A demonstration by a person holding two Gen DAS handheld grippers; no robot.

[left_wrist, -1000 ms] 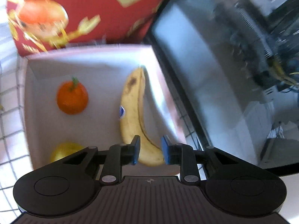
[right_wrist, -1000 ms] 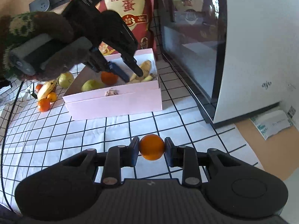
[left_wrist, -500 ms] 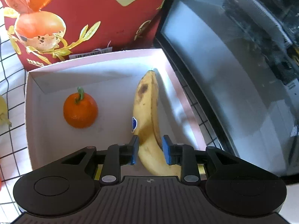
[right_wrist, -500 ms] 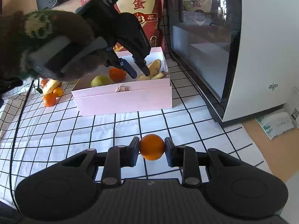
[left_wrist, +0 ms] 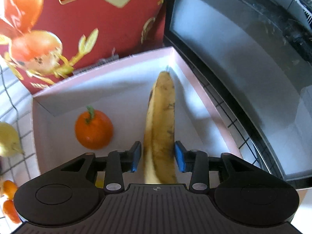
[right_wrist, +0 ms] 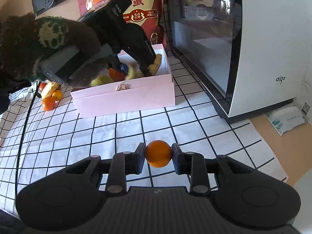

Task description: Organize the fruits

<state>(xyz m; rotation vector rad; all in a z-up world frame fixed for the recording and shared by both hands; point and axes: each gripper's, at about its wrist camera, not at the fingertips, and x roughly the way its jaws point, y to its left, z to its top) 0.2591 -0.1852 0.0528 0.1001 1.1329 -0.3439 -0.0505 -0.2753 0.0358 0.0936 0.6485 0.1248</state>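
Observation:
A spotted yellow banana (left_wrist: pixel 161 117) lies in the pink box (left_wrist: pixel 195 89) along its right wall, beside an orange with a green stem (left_wrist: pixel 93 130). My left gripper (left_wrist: pixel 157 157) points down into the box. Its jaws are opening, with the banana's near end between the blue pads and a small gap at the left pad. In the right wrist view the left gripper (right_wrist: pixel 135 71) reaches into the box (right_wrist: pixel 126 99), held by a hand in a brown sleeve (right_wrist: pixel 39 44). My right gripper (right_wrist: pixel 159 154) hovers over the checked cloth, shut on a small orange (right_wrist: pixel 159 150).
A red snack bag (right_wrist: pixel 140 3) stands behind the box, and a white oven (right_wrist: pixel 263 48) with a dark glass door is close on the right. Left of the box lie a loose banana (right_wrist: pixel 49 88), tangerines (right_wrist: pixel 48 103) and a pear (left_wrist: pixel 7 138). A tissue pack (right_wrist: pixel 286 119) sits at right.
My left gripper has dipped lower into the box and turned. Its jaws have spread apart around the banana. The right gripper and its orange have stayed put.

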